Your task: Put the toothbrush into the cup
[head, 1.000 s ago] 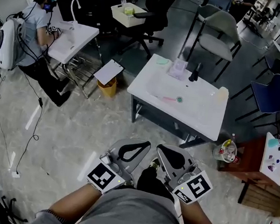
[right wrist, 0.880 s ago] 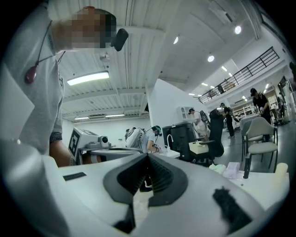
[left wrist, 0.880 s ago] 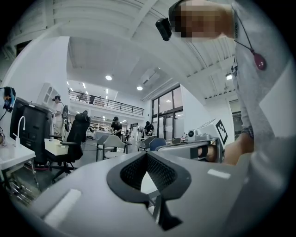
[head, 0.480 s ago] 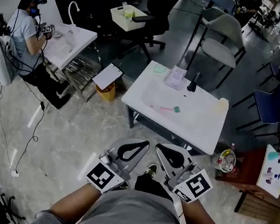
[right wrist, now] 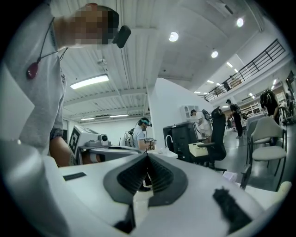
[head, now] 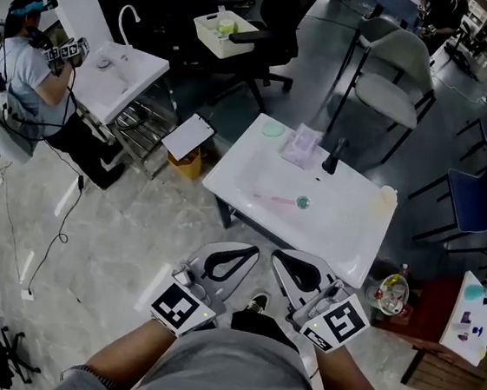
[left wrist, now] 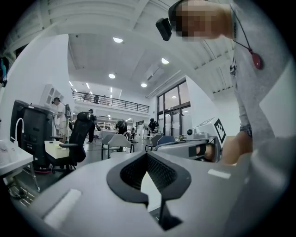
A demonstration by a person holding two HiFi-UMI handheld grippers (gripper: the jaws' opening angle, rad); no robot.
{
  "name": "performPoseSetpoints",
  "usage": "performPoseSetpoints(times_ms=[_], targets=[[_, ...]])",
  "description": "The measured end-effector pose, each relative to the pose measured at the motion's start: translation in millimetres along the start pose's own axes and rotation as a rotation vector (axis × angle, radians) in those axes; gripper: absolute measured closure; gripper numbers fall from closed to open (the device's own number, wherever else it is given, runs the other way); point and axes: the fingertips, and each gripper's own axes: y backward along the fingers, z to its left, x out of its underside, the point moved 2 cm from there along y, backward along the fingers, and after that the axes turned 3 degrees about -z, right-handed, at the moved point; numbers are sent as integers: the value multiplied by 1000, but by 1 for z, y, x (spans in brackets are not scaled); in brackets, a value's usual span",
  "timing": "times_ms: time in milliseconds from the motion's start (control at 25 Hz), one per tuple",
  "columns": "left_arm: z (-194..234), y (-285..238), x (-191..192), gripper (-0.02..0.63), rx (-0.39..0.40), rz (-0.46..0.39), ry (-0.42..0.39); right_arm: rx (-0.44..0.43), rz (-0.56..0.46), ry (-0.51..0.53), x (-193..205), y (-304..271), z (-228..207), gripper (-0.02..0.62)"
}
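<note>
The pink toothbrush lies flat on the white table, well ahead of both grippers. The pale cup stands further right, near the table's edge, apart from the toothbrush. The left gripper and right gripper sit side by side, each with its jaws closed together on nothing.

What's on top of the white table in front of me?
On the white table: a pink toothbrush, a small teal round thing, a lilac packet, a black object, a green disc, a pale cup. Its inside is hidden.
</note>
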Motion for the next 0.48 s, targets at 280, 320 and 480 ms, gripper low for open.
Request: performPoseSetpoints(times_ms=[280, 320, 480], targets=[[2, -22, 3, 598, -46, 5, 6, -23, 5, -10, 4, 7, -27, 581], [3, -25, 3, 597, -51, 5, 5, -22, 10, -6, 5, 9, -30, 581], [5, -35, 7, 598, -55, 14, 8, -16, 18, -12, 7, 12, -43, 581]])
